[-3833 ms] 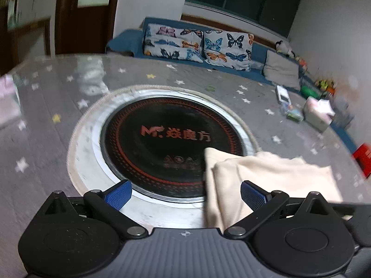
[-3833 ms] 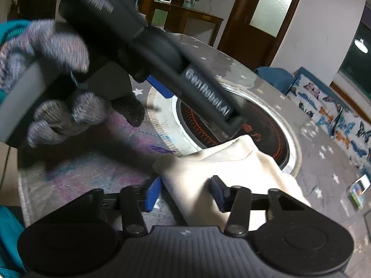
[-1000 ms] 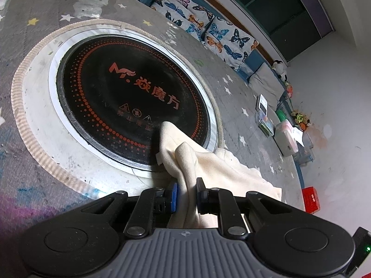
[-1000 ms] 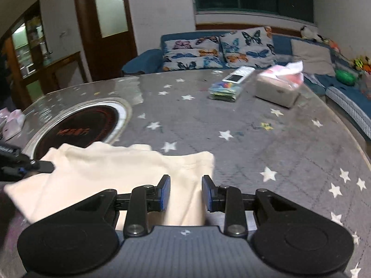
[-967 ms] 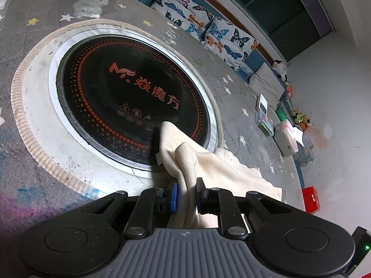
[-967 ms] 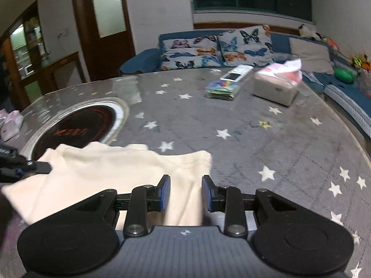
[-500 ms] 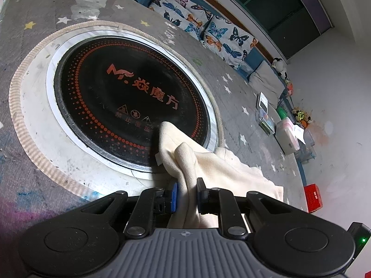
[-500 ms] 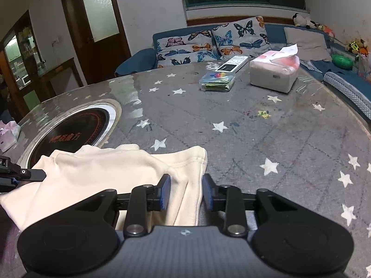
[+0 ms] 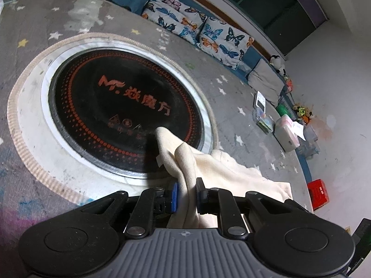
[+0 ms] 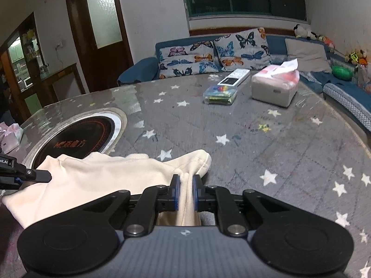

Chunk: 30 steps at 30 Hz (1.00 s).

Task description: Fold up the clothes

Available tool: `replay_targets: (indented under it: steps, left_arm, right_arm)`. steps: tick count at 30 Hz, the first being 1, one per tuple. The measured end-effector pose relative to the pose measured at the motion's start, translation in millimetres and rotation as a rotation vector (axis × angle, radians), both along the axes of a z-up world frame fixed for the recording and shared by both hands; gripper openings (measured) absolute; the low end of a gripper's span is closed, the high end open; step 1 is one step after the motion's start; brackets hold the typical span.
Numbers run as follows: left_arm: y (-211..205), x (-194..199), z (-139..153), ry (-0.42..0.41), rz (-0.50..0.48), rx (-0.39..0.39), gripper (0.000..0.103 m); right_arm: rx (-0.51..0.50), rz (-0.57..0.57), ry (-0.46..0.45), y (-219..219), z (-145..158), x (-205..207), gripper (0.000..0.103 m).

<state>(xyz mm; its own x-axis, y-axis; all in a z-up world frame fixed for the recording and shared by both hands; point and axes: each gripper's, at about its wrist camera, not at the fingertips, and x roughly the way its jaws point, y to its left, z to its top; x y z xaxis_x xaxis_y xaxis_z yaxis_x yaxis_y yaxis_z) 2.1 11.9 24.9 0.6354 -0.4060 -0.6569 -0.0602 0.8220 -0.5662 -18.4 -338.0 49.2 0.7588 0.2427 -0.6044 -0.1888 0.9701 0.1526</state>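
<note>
One cream cloth (image 10: 104, 176) lay on the star-patterned table (image 10: 266, 134), its left end lapping onto the single round cooktop (image 9: 120, 106). Its long axis ran from one gripper to the other. The left gripper (image 9: 185, 193) was clamped on a bunched fold at the cooktop end. The right gripper (image 10: 185, 191) had just been closing and now pinched the opposite end between its pads. Each of the two grippers held its own end, neither nearer. The fold probably turned on carrying those ends together. One tissue box (image 10: 274, 85) stood well apart.
</note>
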Motion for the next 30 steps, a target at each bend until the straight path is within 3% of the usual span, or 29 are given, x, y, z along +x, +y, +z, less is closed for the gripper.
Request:
replay_targets:
  steps: [11, 30]
  left_arm:
    - [-28.7, 6.1, 19.8, -0.053, -0.061, 0.044, 0.015]
    - [-126.6, 34.6, 33.0, -0.094, -0.202, 0.147, 0.015]
  right_arm:
    - [-0.024, -0.028, -0.056, -12.0, 19.2, -8.7, 0.010]
    - [-0.064, -0.161, -0.108, -69.1, 38.5, -19.5, 0.009]
